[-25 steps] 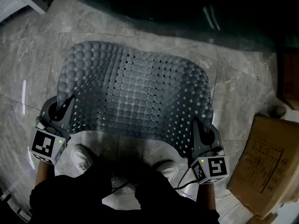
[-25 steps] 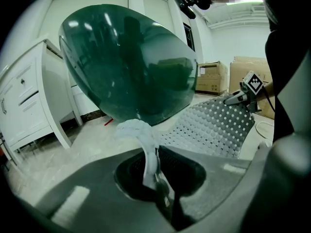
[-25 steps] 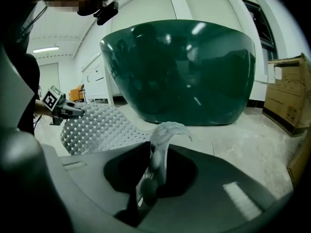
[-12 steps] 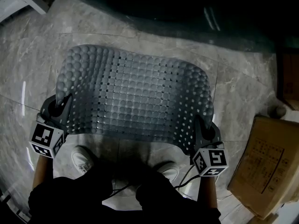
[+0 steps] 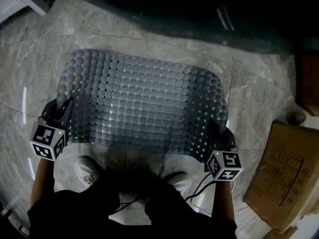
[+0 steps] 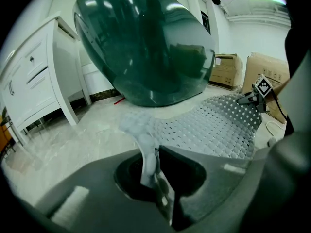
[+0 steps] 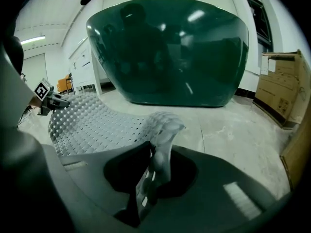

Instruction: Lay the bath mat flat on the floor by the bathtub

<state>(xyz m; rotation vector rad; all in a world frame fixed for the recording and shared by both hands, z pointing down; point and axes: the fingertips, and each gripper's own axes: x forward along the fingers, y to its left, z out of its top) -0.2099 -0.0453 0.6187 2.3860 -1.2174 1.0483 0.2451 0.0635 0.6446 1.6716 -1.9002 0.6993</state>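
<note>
Over at the far left, a white cabinet point(image 6: 34, 81) stands on the marble floor point(image 5: 30, 59). Left gripper point(image 5: 64, 108) has its jaws pinched tight on the near-left corner of the grey perforated bath mat point(image 5: 144, 101). The mat spreads wide in front of the dark green bathtub point(image 7: 167, 52), near corners lifted; the far part looks to be down on the tiles, though that's hard to judge. Right gripper point(image 5: 215, 135) bites the near-right corner. A cardboard box point(image 5: 284, 173) sits at the right.
</note>
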